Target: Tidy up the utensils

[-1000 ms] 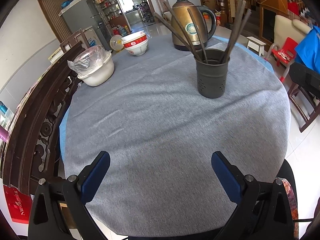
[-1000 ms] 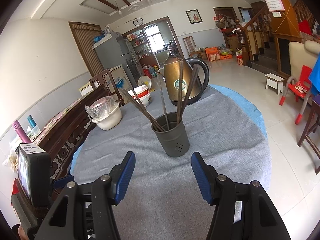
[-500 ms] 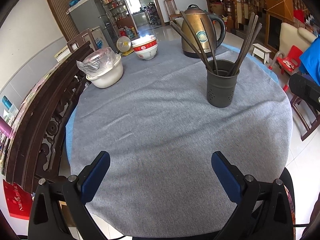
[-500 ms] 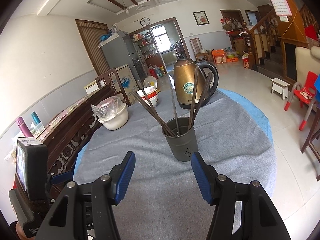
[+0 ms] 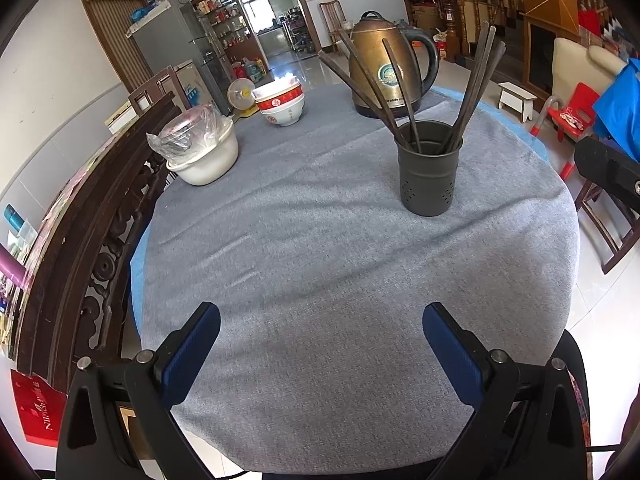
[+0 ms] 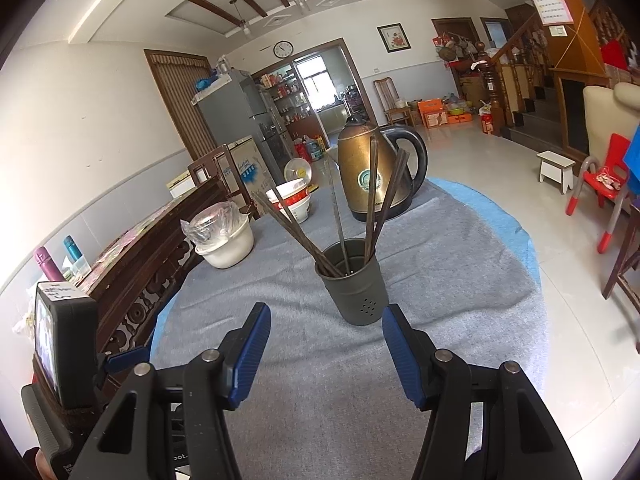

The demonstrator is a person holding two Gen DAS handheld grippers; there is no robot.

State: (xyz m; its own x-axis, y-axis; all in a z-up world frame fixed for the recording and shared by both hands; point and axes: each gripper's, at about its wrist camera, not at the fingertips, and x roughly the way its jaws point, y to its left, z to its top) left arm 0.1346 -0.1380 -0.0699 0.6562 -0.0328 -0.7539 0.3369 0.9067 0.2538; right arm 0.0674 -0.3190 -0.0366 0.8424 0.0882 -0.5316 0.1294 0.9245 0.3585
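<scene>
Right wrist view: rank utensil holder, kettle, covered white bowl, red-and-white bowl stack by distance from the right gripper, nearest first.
From the right gripper:
1. Utensil holder, just ahead, centre, with chopsticks standing in it.
2. Covered white bowl, ahead on the left.
3. Red-and-white bowl stack and kettle, both near the table's far edge; too close to call. Bowls left of centre, kettle behind the holder.

White walls, a beamed ceiling [image 6: 256,0], glossy tiled floor [image 6: 500,168], a wall clock [image 6: 283,48] above the kitchen doorway [image 6: 320,92].
</scene>
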